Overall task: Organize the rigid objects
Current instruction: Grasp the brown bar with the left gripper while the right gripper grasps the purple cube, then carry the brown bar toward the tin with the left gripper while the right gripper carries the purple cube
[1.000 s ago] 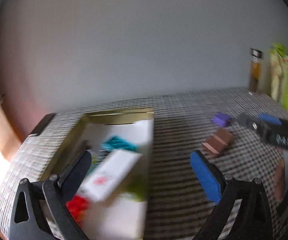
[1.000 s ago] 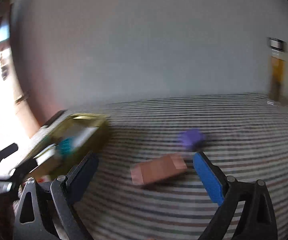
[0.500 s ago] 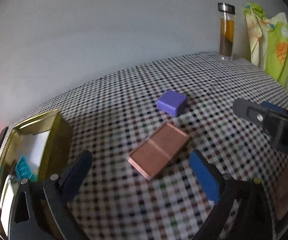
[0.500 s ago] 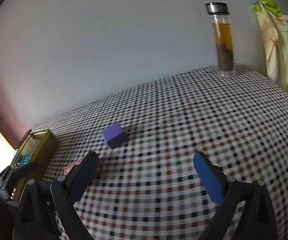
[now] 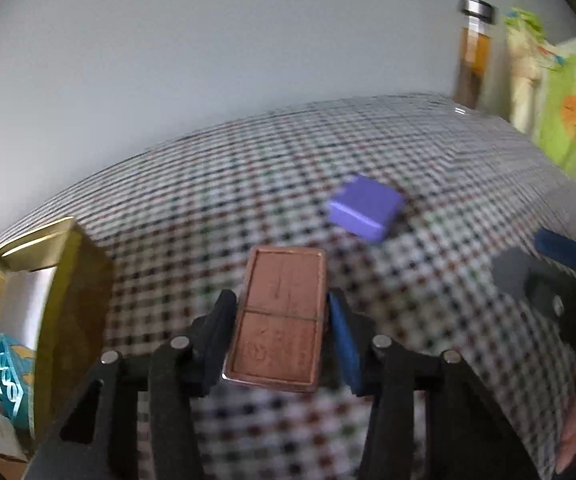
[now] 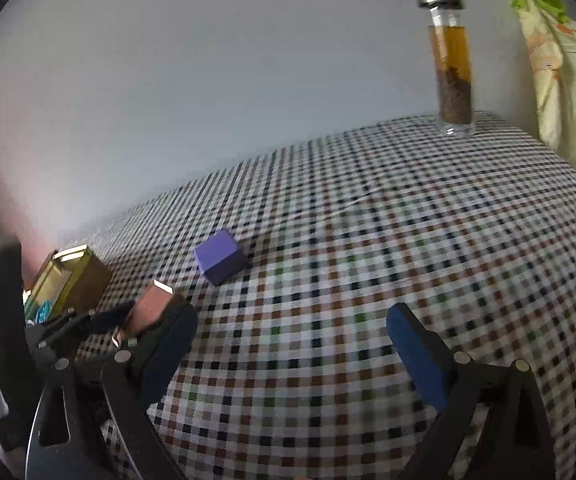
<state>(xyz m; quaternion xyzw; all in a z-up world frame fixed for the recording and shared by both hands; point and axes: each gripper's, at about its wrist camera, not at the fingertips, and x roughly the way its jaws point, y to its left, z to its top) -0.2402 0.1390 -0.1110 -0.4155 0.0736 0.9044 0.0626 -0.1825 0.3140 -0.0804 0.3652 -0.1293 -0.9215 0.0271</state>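
My left gripper (image 5: 280, 328) is shut on a flat copper-brown rectangular box (image 5: 282, 316), gripping its two long sides just above the checked tablecloth. The same box (image 6: 150, 308) shows in the right wrist view, tilted up in the left gripper (image 6: 128, 320). A small purple box (image 5: 366, 210) lies on the cloth just beyond it, also visible in the right wrist view (image 6: 220, 262). A gold tin (image 5: 60, 280) holding several items stands at the left. My right gripper (image 6: 292, 344) is open and empty over the cloth; it shows at the right edge of the left wrist view (image 5: 560, 276).
A tall glass bottle (image 6: 450, 60) with amber liquid stands at the far right corner of the table. A green and yellow cloth (image 6: 568, 72) hangs beside it. A plain wall backs the checked tablecloth (image 6: 368, 240). The gold tin (image 6: 68, 280) sits near the table's left edge.
My left gripper swung from the gold tin to the copper-brown box and shut on it. My right gripper swung right and stayed open.
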